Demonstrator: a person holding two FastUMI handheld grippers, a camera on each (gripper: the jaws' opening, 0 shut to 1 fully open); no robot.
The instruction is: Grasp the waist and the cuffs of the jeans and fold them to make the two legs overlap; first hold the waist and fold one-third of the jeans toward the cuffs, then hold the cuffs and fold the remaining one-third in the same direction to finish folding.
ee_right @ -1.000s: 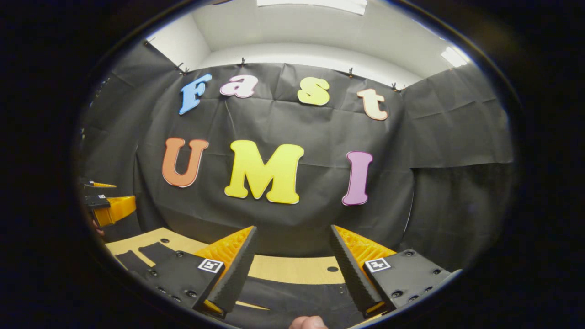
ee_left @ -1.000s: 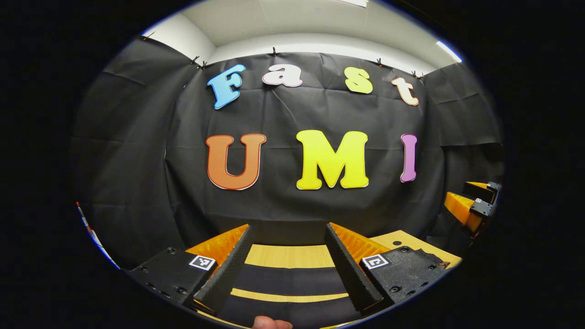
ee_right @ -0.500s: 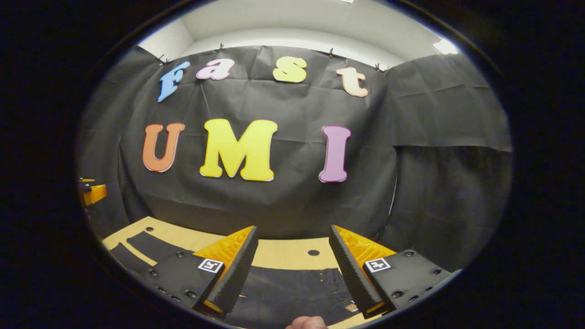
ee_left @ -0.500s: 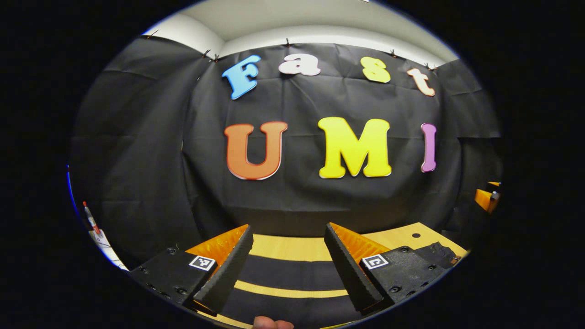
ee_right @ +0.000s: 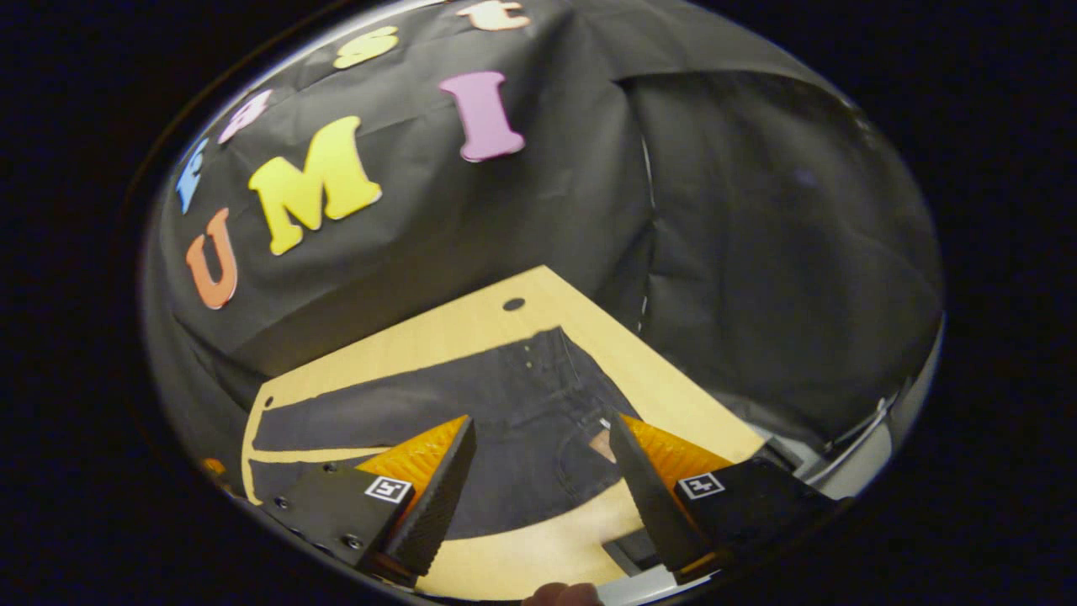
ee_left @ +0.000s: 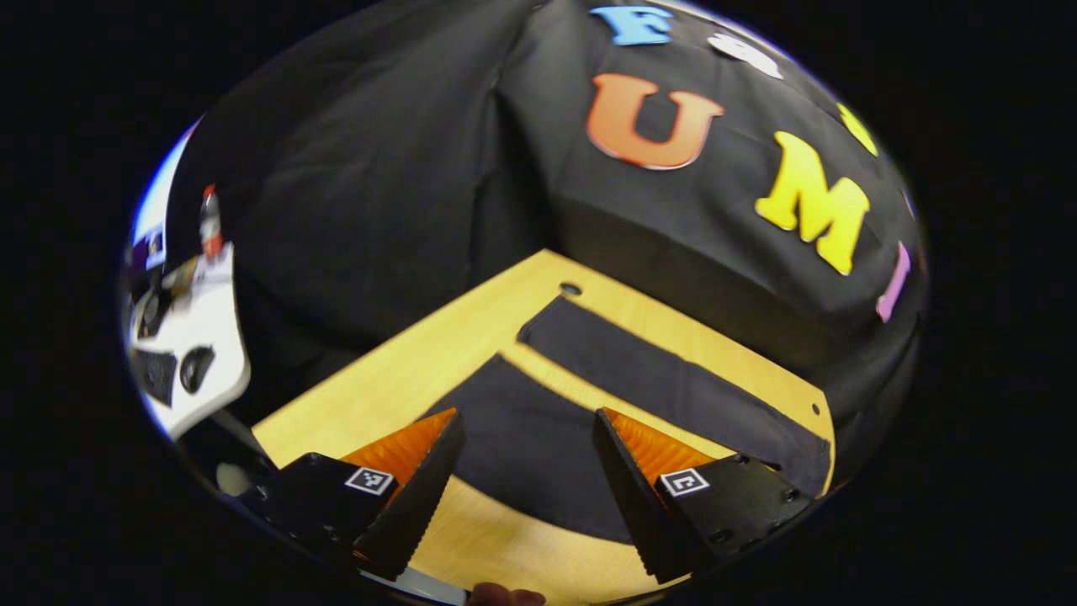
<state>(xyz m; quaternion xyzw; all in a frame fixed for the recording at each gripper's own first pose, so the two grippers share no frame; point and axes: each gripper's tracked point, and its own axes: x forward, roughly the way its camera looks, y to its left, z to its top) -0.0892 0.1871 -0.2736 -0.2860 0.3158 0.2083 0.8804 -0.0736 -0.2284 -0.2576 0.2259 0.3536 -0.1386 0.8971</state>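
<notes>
bench (ee_left: 395, 379): light wood top, corner pointing toward 12 o'clock in the left gripper view
hole (ee_left: 570, 289): 1 small dark round hole near that far corner
2nd hole (ee_left: 814, 409): tiny, at the edge toward 3 o'clock
booth wall (ee_left: 379, 168): black creased cloth behind the bench
white object (ee_left: 198, 337): at 9 o'clock, blurred, with dark round parts
small upright item (ee_left: 209, 223): red-topped, above the white object, too blurred to identify

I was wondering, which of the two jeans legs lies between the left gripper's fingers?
The nearer leg: its dark cloth shows in the gap between the open fingers. The far leg lies beyond a strip of bare table, towards the booth wall.
</notes>
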